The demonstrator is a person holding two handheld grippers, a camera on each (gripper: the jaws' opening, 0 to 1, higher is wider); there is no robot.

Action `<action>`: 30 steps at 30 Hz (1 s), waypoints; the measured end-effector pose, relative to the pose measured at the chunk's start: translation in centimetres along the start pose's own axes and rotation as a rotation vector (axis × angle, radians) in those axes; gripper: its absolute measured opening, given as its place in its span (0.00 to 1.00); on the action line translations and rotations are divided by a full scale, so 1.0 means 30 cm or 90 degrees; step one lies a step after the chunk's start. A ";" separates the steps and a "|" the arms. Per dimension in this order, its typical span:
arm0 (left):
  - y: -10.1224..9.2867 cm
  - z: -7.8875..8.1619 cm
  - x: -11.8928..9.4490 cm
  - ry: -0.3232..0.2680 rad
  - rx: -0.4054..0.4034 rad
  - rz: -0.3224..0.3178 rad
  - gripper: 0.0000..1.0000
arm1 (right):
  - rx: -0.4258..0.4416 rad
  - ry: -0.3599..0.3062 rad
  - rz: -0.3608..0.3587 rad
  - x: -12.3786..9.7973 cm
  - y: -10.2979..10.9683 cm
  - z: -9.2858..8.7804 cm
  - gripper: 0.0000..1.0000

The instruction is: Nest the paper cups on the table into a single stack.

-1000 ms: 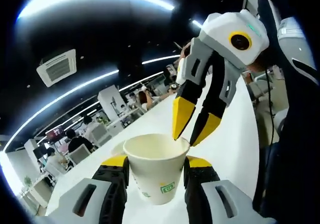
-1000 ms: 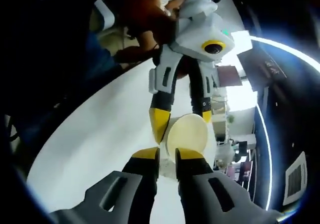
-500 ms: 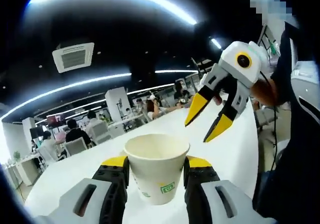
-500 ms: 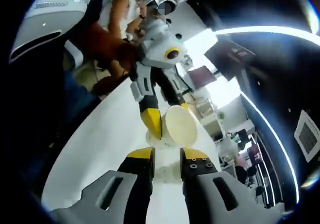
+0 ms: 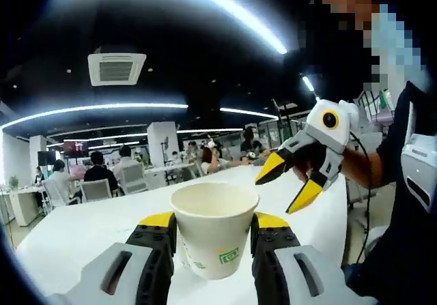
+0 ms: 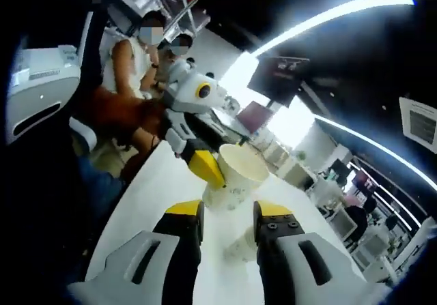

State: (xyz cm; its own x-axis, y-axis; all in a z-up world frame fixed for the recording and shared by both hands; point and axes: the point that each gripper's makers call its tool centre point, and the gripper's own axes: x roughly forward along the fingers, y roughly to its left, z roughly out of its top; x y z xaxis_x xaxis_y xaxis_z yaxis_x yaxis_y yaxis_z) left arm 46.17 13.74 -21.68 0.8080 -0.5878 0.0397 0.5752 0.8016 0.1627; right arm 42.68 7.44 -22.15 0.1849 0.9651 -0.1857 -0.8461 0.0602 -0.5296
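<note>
Your left tongs [image 5: 213, 224] squeeze a paper cup [image 5: 214, 227] above the white desk [image 5: 82, 233]. Your right tongs [image 6: 229, 213] are spread apart, with another cup [image 6: 243, 244] lying on the desk between them. Office people sit behind.

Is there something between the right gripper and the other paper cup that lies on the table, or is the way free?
Nothing visible stands in the way. In the right gripper view, the right gripper is open, and the second cup lies on the white table just ahead between its jaws. The left gripper holds the first cup farther off, beyond it.
</note>
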 end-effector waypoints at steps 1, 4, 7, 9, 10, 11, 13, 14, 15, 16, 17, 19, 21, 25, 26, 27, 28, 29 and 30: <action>0.002 0.003 0.004 -0.001 -0.004 0.000 0.46 | 0.024 -0.011 0.001 -0.002 -0.003 0.004 0.31; 0.007 0.011 0.017 -0.006 -0.018 -0.001 0.46 | 0.077 -0.039 -0.007 -0.008 -0.028 0.012 0.32; 0.009 0.017 0.031 -0.009 -0.026 -0.004 0.46 | 0.139 -0.070 -0.011 -0.013 -0.056 0.023 0.34; 0.010 0.020 0.039 -0.010 -0.030 -0.006 0.46 | 0.170 -0.083 -0.014 -0.015 -0.077 0.024 0.35; 0.012 0.023 0.047 -0.010 -0.031 -0.008 0.46 | 0.177 -0.088 -0.016 -0.016 -0.083 0.025 0.35; 0.013 0.024 0.052 -0.009 -0.032 -0.010 0.46 | 0.187 -0.094 -0.018 -0.017 -0.092 0.026 0.36; 0.016 0.032 0.063 -0.011 -0.034 -0.012 0.46 | 0.212 -0.106 -0.023 -0.017 -0.111 0.028 0.37; 0.018 0.036 0.069 -0.011 -0.036 -0.014 0.46 | 0.225 -0.114 -0.023 -0.017 -0.119 0.030 0.37; 0.021 0.041 0.076 -0.012 -0.036 -0.014 0.46 | 0.244 -0.123 -0.026 -0.018 -0.129 0.033 0.37; 0.024 0.046 0.083 -0.014 -0.037 -0.015 0.46 | 0.255 -0.133 -0.028 -0.019 -0.138 0.038 0.37; 0.026 0.048 0.087 -0.014 -0.038 -0.016 0.46 | 0.275 -0.147 -0.031 -0.020 -0.156 0.043 0.37; 0.032 0.054 0.100 -0.015 -0.040 -0.016 0.46 | 0.296 -0.156 -0.030 -0.020 -0.177 0.043 0.37; 0.034 0.058 0.111 -0.016 -0.041 -0.017 0.46 | 0.316 -0.165 -0.028 -0.017 -0.193 0.042 0.37; 0.031 0.061 0.126 -0.016 -0.041 -0.020 0.46 | 0.326 -0.163 -0.029 -0.011 -0.207 0.028 0.37; 0.030 0.061 0.128 -0.015 -0.041 -0.021 0.46 | 0.329 -0.163 -0.026 -0.011 -0.207 0.026 0.38; 0.030 0.060 0.132 -0.013 -0.040 -0.022 0.46 | 0.339 -0.164 -0.020 -0.009 -0.207 0.023 0.39; 0.031 0.061 0.135 -0.013 -0.039 -0.023 0.46 | 0.343 -0.163 -0.018 -0.008 -0.207 0.021 0.40; 0.033 0.061 0.138 -0.012 -0.040 -0.024 0.46 | 0.348 -0.163 -0.017 -0.006 -0.211 0.018 0.40; 0.036 0.062 0.141 -0.012 -0.041 -0.025 0.46 | 0.350 -0.163 -0.013 -0.004 -0.211 0.016 0.41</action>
State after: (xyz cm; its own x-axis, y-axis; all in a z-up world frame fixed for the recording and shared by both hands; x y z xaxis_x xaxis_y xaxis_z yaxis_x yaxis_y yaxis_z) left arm 49.97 11.91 -19.50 0.7827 -0.6202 0.0526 0.6137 0.7831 0.1012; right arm 47.78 7.05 -18.37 0.1357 0.9888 0.0615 -0.9905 0.1368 -0.0137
